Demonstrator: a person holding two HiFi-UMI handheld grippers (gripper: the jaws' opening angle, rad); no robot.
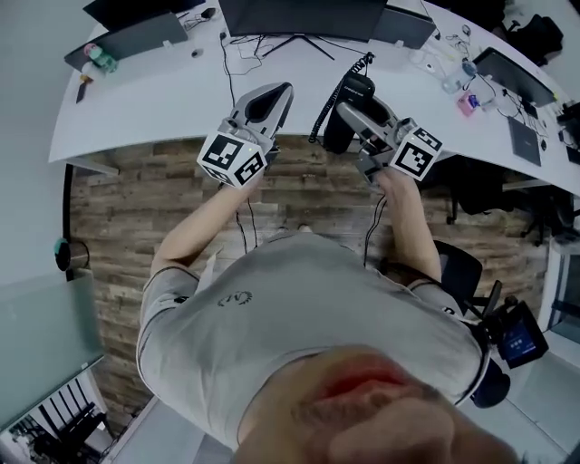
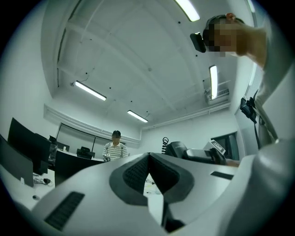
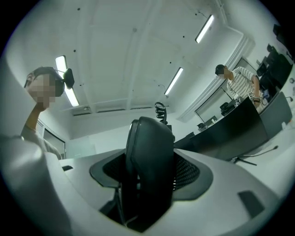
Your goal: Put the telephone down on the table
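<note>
The black telephone handset stands upright between the jaws of my right gripper, just over the near edge of the white table. In the right gripper view the handset fills the gap between the ribbed pads, which press on both its sides. Its coiled cord runs up from its far end, and shows as the cord above it. My left gripper hovers beside it on the left, shut and empty, its tips meeting. From the left gripper view the handset shows at the right.
A monitor and a laptop stand at the table's far side, with cables and small items at the right. A person in a striped shirt stands behind a dark desk. An office chair is behind me.
</note>
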